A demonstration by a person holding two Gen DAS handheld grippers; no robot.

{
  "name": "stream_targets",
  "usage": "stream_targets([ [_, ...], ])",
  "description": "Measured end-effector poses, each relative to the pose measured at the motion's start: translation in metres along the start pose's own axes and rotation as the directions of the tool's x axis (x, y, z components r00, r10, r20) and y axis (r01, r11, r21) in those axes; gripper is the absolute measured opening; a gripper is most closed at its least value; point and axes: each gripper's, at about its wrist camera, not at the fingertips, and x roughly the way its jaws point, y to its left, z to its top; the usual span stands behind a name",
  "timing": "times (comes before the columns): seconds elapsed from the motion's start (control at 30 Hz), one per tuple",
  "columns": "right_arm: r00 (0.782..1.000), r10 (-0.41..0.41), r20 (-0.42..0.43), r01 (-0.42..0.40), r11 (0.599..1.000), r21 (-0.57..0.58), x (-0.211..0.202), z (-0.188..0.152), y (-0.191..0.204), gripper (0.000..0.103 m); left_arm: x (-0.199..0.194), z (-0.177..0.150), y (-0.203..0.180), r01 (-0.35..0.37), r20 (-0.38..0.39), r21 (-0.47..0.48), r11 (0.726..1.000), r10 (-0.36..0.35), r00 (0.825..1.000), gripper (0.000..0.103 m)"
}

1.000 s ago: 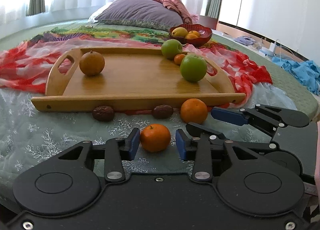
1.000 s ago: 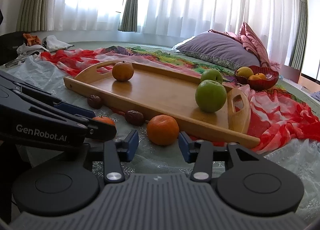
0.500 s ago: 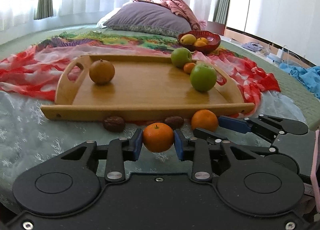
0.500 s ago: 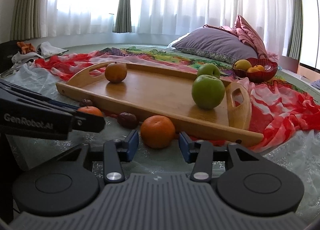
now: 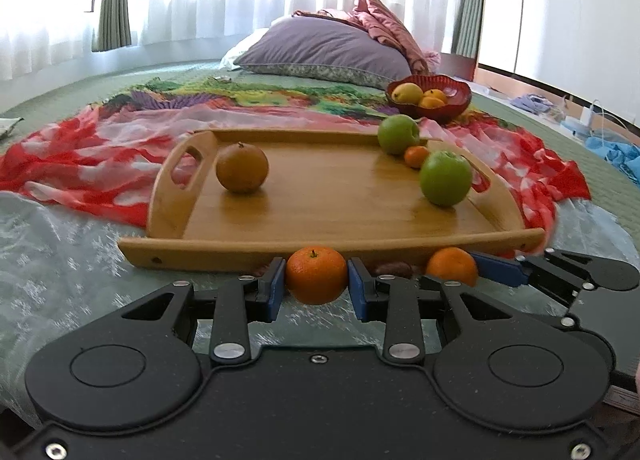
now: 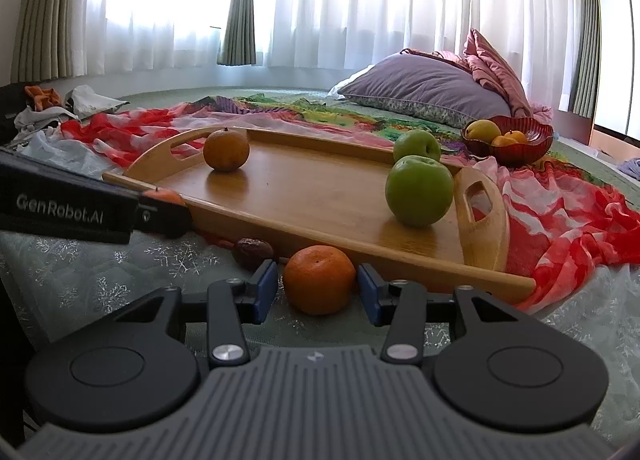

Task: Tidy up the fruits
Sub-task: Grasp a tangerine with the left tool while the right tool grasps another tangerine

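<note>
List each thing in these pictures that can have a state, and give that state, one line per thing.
left gripper: shut on tangerine, lifted.
right gripper: open around second tangerine, which rests on bedspread.
wooden tray: flat, holding three fruits.
red bowl: upright, holding fruit.

A bed (image 6: 168, 94) with a green quilted cover carries everything. Directly on it lie a pale snowflake-patterned cloth (image 5: 72, 228), a red-and-white scarf (image 5: 80, 168), a multicoloured cloth (image 5: 248, 94) and a purple pillow (image 5: 324, 50). A wooden tray (image 5: 320, 200) rests across the cloths, a red bowl (image 5: 456, 100) beyond it. One orange (image 6: 319, 279) and a dark date (image 6: 254, 250) sit on the pale cloth beside the tray's near rim.
</note>
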Motion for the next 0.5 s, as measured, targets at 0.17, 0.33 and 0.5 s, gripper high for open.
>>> stream_targets([
  [0.17,1.0,-0.004,0.003,0.004,1.0,0.017,-0.003,0.002,-0.002,0.044,0.002,0.006,0.005,-0.019,0.014,0.0,1.0,0.019,1.0,0.032],
  [0.33,0.999,-0.014,0.031,0.014,1.0,0.011,-0.011,0.007,-0.001,0.044,0.004,0.015,0.009,-0.034,0.041,0.003,0.999,0.034,0.999,0.032],
  [0.5,0.998,-0.022,0.06,0.021,0.999,0.024,-0.015,0.02,-0.003,0.044,0.011,0.026,0.016,-0.061,0.063,0.008,0.998,0.06,0.996,0.032],
])
